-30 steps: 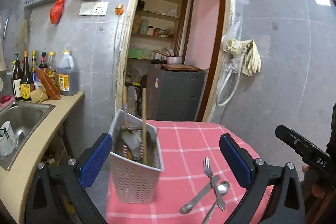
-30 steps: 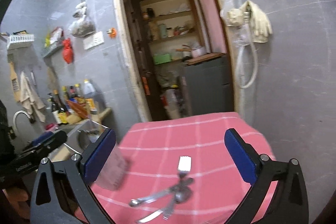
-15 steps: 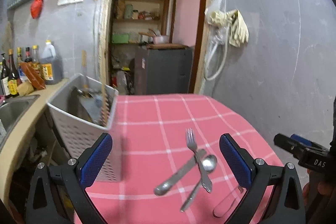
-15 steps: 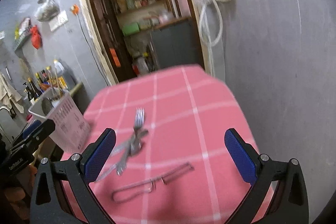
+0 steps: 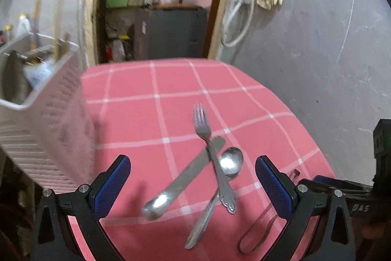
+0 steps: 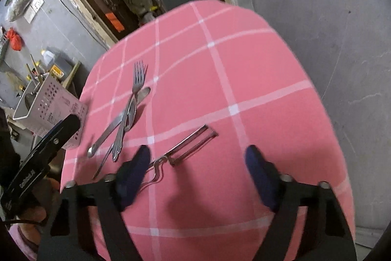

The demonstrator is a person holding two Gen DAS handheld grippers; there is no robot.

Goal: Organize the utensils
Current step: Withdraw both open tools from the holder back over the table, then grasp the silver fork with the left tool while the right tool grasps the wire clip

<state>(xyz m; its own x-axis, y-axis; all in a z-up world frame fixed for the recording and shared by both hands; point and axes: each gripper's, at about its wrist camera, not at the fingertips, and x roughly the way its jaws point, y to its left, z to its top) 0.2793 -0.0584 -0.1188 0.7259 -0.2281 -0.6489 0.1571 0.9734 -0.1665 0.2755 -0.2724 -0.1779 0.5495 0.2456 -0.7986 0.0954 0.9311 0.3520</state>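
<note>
My left gripper (image 5: 193, 177) has its jaws spread wide, empty, their blue ribbed pads flanking a crossed pile of shiny steel: a fork (image 5: 212, 155) with an ornate handle, a round-bowled spoon (image 5: 228, 164) and a flat knife (image 5: 183, 181), all on the surface's pink checked cloth (image 5: 136, 119). Left of those jaws stands a white perforated plastic caddy (image 5: 46, 129). My right gripper (image 6: 198, 164) also gapes empty; a bent-wire peeler (image 6: 185, 148) lies just ahead, nearer its left jaw.
</note>
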